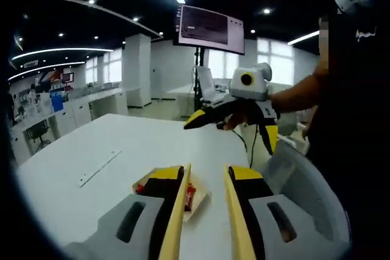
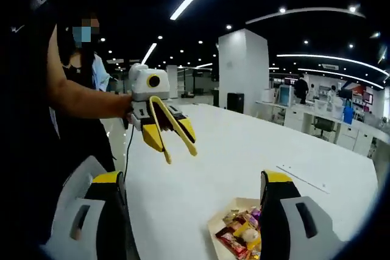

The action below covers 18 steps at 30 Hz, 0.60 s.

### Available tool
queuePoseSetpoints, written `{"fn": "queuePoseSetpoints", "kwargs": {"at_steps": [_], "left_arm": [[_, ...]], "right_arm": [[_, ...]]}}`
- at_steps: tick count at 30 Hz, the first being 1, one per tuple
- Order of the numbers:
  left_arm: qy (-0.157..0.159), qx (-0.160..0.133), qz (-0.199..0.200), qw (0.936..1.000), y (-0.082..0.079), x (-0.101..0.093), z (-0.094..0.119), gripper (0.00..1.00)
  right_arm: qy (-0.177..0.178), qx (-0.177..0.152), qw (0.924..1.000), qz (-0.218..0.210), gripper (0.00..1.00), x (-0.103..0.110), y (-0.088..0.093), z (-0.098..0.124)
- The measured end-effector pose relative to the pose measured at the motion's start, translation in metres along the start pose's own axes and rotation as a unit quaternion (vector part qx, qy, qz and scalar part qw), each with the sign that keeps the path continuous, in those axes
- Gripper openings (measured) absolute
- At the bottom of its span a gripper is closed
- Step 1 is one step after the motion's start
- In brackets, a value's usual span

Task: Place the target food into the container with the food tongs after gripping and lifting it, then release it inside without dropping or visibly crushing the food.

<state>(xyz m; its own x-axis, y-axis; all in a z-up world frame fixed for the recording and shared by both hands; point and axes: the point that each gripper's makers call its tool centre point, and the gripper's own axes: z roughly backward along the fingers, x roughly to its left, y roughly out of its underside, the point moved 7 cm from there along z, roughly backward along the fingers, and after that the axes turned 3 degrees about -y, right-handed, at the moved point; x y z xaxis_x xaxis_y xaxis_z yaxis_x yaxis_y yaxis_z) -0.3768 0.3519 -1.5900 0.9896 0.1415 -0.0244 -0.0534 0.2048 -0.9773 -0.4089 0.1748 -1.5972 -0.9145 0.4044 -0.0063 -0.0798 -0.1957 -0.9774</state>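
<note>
Long white table [image 2: 244, 150] as landmark. On it a shallow paper tray [image 2: 226, 218] heaped with wrapped snacks [image 2: 241, 232]. In the right gripper view the tray sits low between the right gripper [image 2: 192, 211] jaws, which stand wide apart, holding nothing. The left gripper [image 2: 163, 131] is raised above the table, well back from the tray, gripping yellow food tongs [image 2: 172, 127]. In the left gripper view the tray [image 1: 198, 202] lies partly behind the left jaw; the jaws stand narrow.
</note>
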Motion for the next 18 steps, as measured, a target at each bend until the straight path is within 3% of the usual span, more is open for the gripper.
{"fn": "queuePoseSetpoints", "kwargs": {"at_steps": [11, 18], "left_arm": [[0.021, -0.036, 0.019, 0.9990, -0.006, -0.013, 0.009, 0.25], [0.039, -0.043, 0.024, 0.9981, -0.006, -0.021, 0.007, 0.25]], "right_arm": [[-0.091, -0.006, 0.9955, 0.023, 0.54, 0.011, -0.023, -0.024], [-0.121, 0.005, 0.9924, 0.024, 0.46, 0.016, -0.019, -0.031]]}}
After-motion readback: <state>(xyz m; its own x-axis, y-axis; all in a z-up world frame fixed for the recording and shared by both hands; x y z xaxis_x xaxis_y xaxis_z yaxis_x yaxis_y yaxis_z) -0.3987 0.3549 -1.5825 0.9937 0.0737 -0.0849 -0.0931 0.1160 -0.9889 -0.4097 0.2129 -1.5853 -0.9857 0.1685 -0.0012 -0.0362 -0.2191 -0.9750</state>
